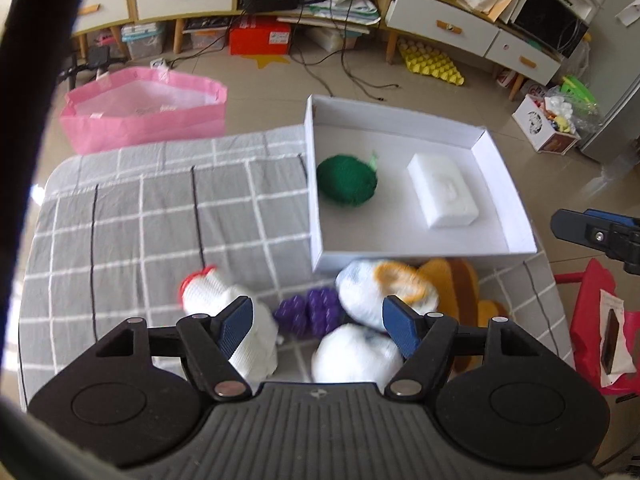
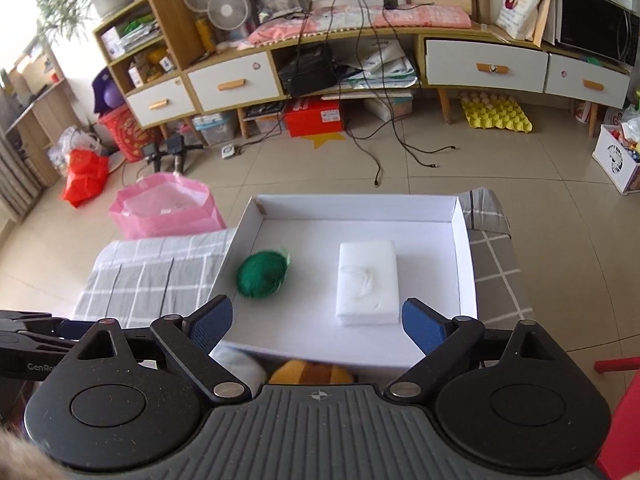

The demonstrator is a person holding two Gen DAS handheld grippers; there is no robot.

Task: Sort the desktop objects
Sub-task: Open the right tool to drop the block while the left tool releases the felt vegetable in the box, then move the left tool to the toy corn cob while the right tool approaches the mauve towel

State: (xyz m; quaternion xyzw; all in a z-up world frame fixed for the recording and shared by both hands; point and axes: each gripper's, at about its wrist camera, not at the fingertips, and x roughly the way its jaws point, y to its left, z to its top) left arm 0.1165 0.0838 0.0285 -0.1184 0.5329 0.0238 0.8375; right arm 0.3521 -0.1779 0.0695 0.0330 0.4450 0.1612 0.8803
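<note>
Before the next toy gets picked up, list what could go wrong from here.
1. The white box overhangs the far edge of the checked cloth; a push could tip it to the floor.
2. The knitted toys are heaped together: the purple grapes lie wedged among white pieces, so the open left gripper may grab two.
3. The green ball looks round and might roll if the box is bumped.

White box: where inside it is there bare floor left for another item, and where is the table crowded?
In the white box, bare floor lies between the green knitted ball and the white block, along the far wall, and along the near wall. The grey checked cloth left of the box is bare. The toy pile at the box's near edge is crowded.
</note>
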